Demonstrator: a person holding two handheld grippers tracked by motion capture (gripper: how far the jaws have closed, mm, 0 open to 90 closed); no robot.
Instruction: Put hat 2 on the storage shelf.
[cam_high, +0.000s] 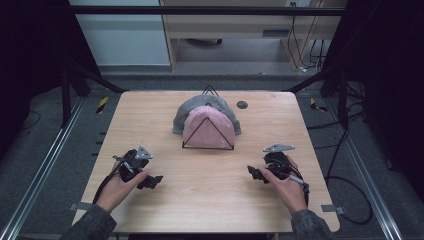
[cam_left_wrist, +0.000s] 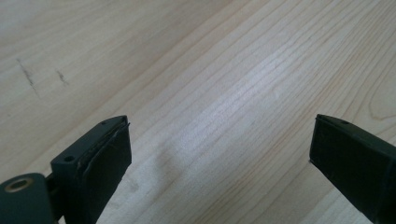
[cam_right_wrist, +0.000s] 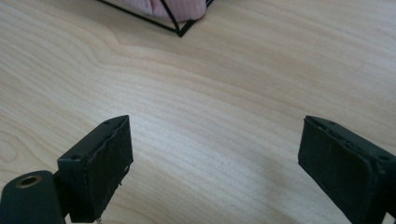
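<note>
Fingers (cam_left_wrist: 98, 168) of your left gripper (cam_high: 150, 180) are standing wide apart with nothing between them, and in the left gripper view they are pointing down at bare wood grain. Same story on the other side: your right gripper (cam_high: 257, 173) is holding its fingers (cam_right_wrist: 100, 168) well apart too, gripping nothing. Both of your hands are resting low on the near part of the counter (cam_high: 210, 170), the left hand (cam_high: 120, 187) near the left edge, the right hand (cam_high: 285, 185) near the right edge, and the two grippers are angling inward toward each other with a broad stretch of counter between them.

Up ahead, in the middle of the far half of the counter, the pink cap (cam_high: 207, 129) is sitting on a black wire stand (cam_high: 208, 147) shaped like a triangle, and a grey cap (cam_high: 192, 109) is lying just behind it, touching it and peeking out on both sides. Both grippers are well apart from the caps. In the right gripper view you are catching one corner of the wire stand (cam_right_wrist: 180, 31) and a bit of pink fabric (cam_right_wrist: 184, 9) at the top edge, beyond the open fingers. A small dark round spot (cam_high: 242, 104) is showing on the counter just right of the grey cap.
</note>
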